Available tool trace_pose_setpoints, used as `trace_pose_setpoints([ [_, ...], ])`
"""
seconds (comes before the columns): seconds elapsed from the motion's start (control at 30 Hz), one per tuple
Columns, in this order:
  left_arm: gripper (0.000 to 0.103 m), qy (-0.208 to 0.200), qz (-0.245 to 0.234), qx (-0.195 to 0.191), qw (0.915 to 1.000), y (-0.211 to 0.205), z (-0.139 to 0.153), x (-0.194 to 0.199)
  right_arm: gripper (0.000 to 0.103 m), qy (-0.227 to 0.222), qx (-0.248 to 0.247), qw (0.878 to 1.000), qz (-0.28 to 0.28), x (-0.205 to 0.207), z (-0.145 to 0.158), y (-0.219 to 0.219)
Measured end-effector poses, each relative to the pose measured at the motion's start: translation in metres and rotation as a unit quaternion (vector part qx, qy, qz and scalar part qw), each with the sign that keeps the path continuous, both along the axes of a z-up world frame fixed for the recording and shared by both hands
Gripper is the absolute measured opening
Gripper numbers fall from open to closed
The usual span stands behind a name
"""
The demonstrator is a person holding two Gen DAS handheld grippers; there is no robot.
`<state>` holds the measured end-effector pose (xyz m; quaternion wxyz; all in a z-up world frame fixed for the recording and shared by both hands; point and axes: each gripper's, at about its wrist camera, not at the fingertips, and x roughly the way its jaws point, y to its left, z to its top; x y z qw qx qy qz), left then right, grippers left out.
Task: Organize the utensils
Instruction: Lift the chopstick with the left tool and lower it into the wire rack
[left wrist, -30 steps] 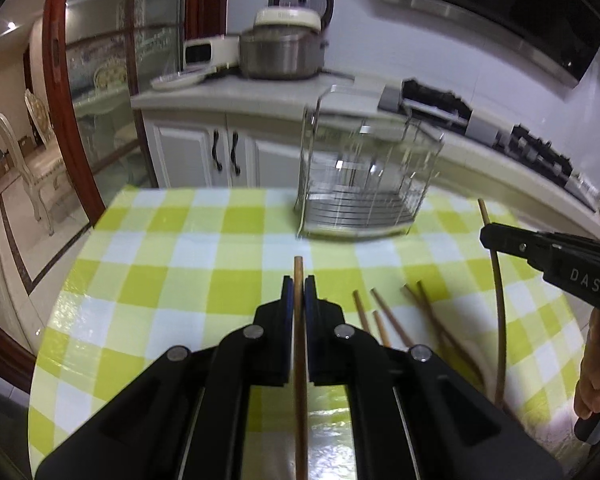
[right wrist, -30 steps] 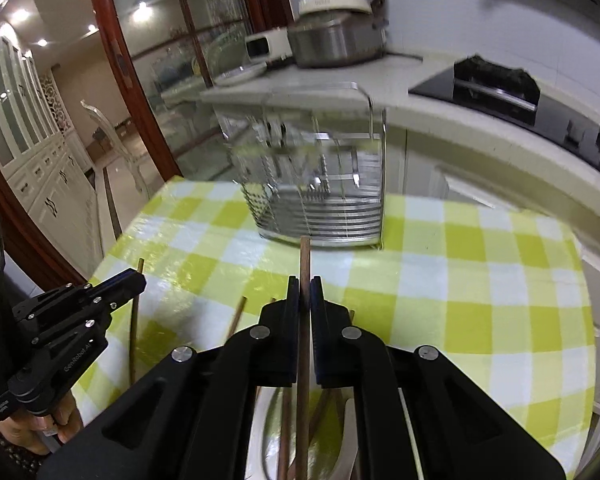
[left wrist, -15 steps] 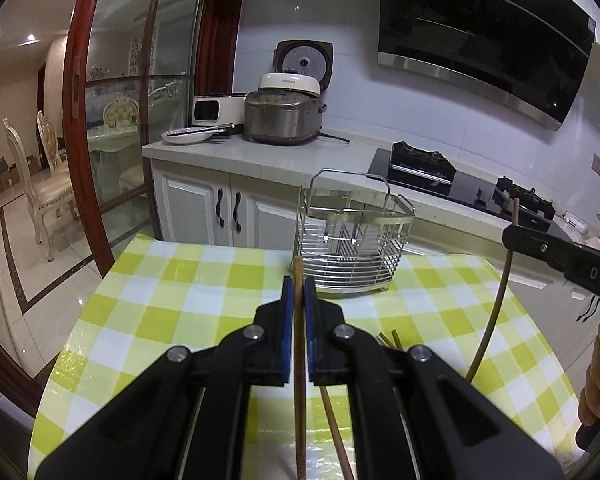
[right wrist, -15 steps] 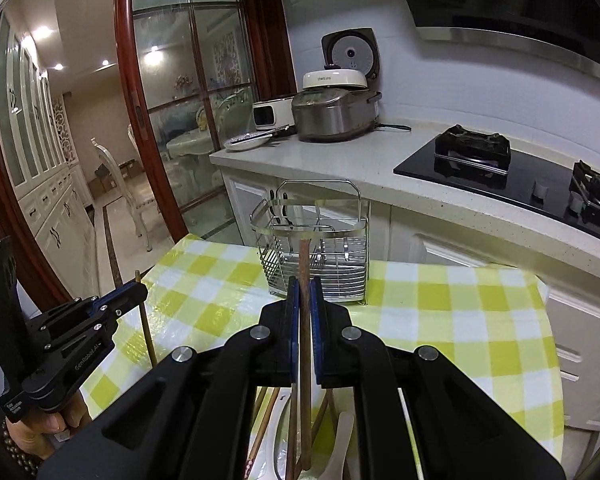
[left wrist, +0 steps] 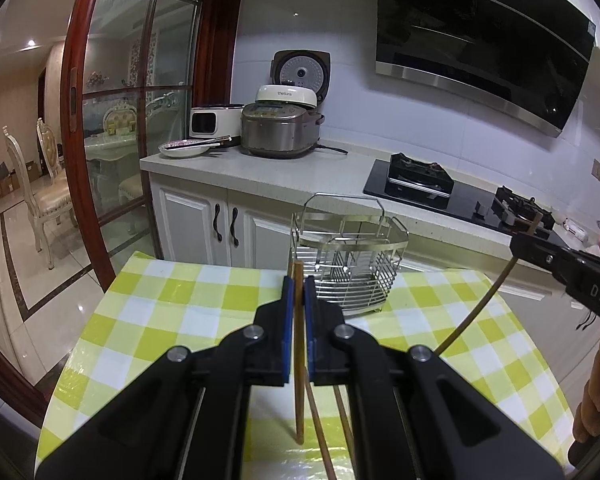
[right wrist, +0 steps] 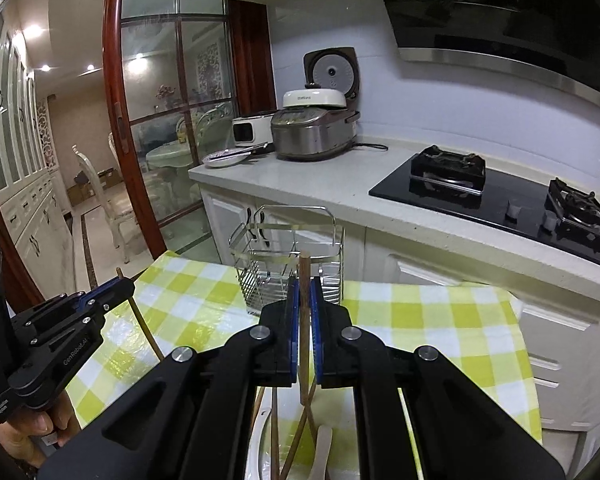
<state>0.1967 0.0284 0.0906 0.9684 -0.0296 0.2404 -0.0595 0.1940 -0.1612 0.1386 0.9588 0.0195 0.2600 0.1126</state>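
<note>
My left gripper (left wrist: 296,280) is shut on a brown wooden chopstick (left wrist: 299,360) held upright above the table. It also shows in the right wrist view (right wrist: 122,280), with its chopstick (right wrist: 144,324) hanging down. My right gripper (right wrist: 305,280) is shut on another wooden chopstick (right wrist: 305,280), also upright; in the left wrist view this gripper (left wrist: 518,242) is at the right with its chopstick (left wrist: 476,312). A wire utensil rack (left wrist: 346,256) stands at the table's far edge, beyond both grippers; it also shows in the right wrist view (right wrist: 288,256). More chopsticks (right wrist: 276,432) lie below.
The table has a yellow-green checked cloth (left wrist: 180,312). A white spoon (right wrist: 320,452) and a white dish rim (right wrist: 256,440) lie under my right gripper. Behind is a kitchen counter (left wrist: 300,172) with a rice cooker (left wrist: 282,124) and a gas hob (left wrist: 420,180).
Both grippers have lifted and tilted up with their chopsticks, away from the table surface. The rack now looks smaller and lower in both views.
</note>
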Motion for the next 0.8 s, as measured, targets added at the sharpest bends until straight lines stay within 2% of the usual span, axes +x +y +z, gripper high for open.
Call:
trace_pose_setpoints([
  [0.4,0.005,-0.046,-0.005,-0.007,0.9989,-0.008,0.034,0.015,0.008,-0.039,-0.012,0.999,-0.012,0.008,0.022,-0.003],
  [0.8,0.005,-0.115,-0.018,-0.010,0.9932,-0.028,0.108,0.052,0.008,-0.116,-0.019,0.993,-0.027,0.033,0.093,-0.003],
])
